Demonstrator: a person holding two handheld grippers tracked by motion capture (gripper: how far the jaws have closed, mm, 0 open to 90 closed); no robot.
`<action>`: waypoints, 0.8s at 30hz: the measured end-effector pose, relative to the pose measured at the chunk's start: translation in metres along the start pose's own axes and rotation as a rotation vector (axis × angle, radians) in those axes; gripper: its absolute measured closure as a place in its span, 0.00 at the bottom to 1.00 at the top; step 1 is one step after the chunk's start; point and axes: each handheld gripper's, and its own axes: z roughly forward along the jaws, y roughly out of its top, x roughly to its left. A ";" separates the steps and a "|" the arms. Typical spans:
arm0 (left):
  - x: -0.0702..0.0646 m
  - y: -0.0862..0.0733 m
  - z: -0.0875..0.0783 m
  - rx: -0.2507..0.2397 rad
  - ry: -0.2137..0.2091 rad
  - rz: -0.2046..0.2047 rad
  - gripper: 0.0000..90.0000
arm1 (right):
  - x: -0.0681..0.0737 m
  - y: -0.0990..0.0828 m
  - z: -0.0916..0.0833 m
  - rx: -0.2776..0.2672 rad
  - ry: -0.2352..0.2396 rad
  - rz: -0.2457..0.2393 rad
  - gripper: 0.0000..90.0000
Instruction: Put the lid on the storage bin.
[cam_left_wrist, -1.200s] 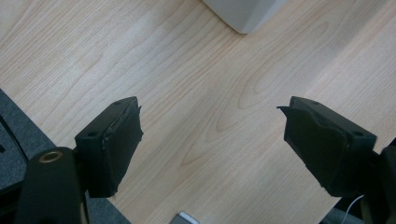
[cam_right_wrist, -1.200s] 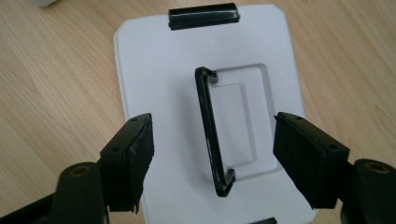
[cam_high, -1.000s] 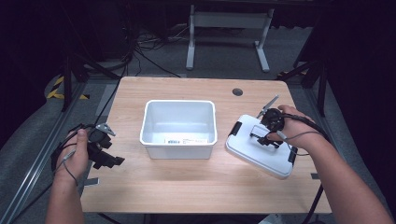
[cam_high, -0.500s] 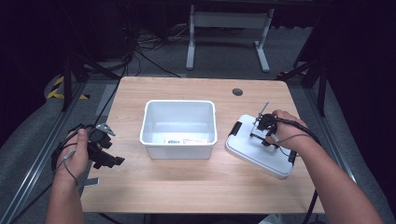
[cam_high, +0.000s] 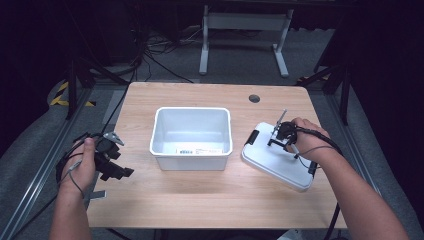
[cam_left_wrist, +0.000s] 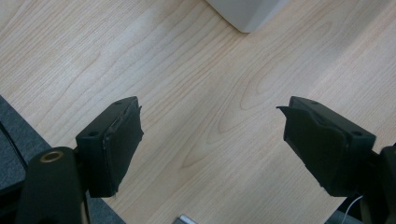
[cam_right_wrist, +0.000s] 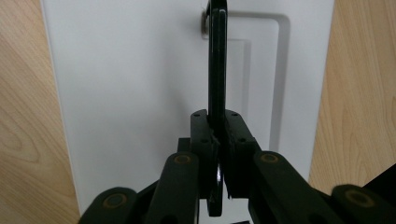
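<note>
The right gripper (cam_right_wrist: 217, 140) has just been closing its jaws, which now pinch the black handle (cam_right_wrist: 217, 70) standing upright on the white lid (cam_right_wrist: 130, 93). Bare bench (cam_right_wrist: 21, 116) flanks the lid's long edges. The left gripper (cam_left_wrist: 210, 140) holds its jaws wide apart over open bench, the white bin (cam_high: 192, 137) beyond them.

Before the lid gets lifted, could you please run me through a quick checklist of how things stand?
1. Right tongs shut on the lid's black handle: ok; they have just been closing.
2. Handle raised upright off the white lid: ok.
3. White bin open, nothing visible inside: ok.
4. Lid lies flat on the table beside the bin: ok.
5. Left tongs open, holding nothing, over bare wood: ok.
6. Grip firm enough to lift: cannot tell.
</note>
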 end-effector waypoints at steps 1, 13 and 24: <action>0.000 0.000 0.000 0.000 0.000 0.000 0.22 | 0.000 0.000 0.000 0.000 0.000 0.000 0.95; 0.000 0.001 0.000 -0.005 0.003 0.013 0.22 | -0.005 -0.009 -0.041 -0.067 -0.007 0.000 0.95; 0.001 0.002 0.001 -0.003 0.000 0.013 0.22 | -0.007 -0.010 -0.085 -0.115 0.005 -0.008 0.95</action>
